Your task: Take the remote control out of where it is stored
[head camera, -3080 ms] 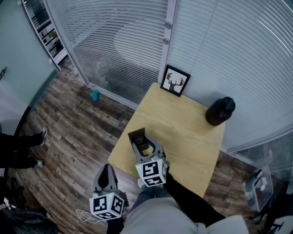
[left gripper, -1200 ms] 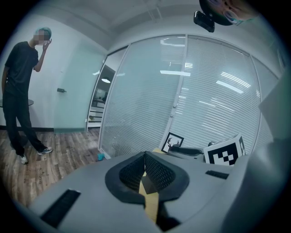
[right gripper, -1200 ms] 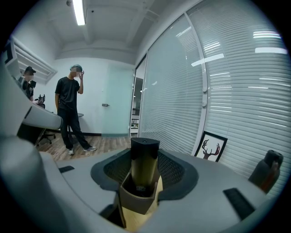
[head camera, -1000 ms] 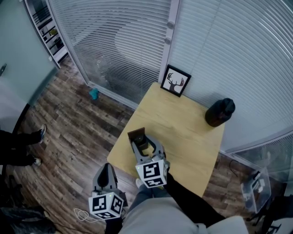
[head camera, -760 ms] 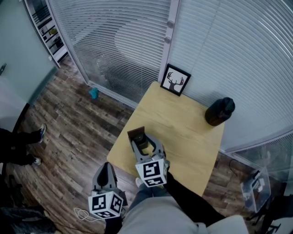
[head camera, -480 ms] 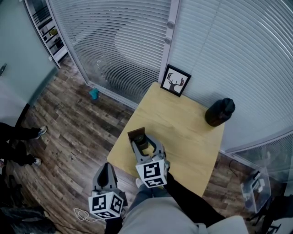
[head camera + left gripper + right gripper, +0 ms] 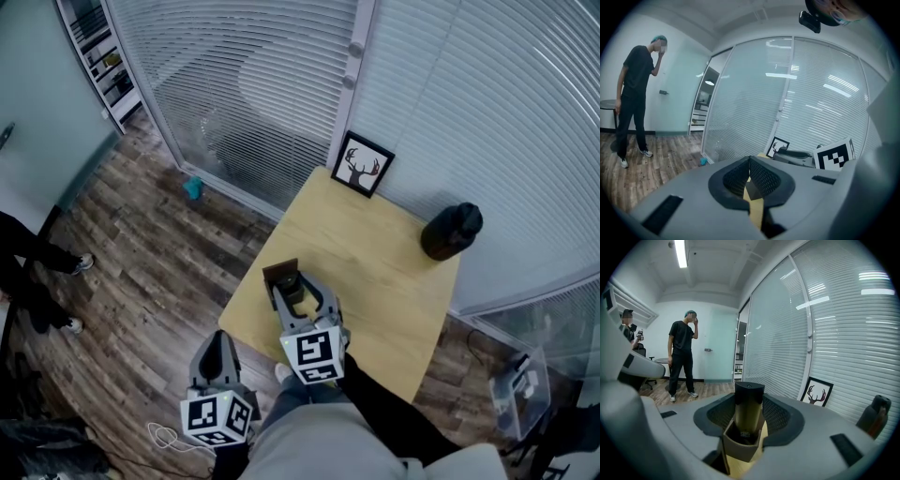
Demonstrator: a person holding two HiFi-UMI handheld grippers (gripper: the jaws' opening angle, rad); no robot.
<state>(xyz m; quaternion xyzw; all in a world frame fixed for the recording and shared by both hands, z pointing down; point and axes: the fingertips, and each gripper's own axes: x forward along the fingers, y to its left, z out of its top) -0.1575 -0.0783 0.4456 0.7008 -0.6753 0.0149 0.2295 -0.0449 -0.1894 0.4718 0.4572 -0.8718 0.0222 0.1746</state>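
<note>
While the remote control stands upright in its brown holder at the table's nine o'clock edge, the right gripper straddles it with jaws wide and not gripping, the left gripper hangs pinched together and empty, and removal is not begun.

Remote control: lower end sunk in the brown holder, no buttons or markings legible; in the head view it sits mostly under the right gripper, only a dark top showing. Person at the head view's left edge cut off, legs only; shelf unit clipped by the top edge; contents of the clear plastic box too small to tell; part of the desk's near edge covered by that gripper and a black sleeve.
</note>
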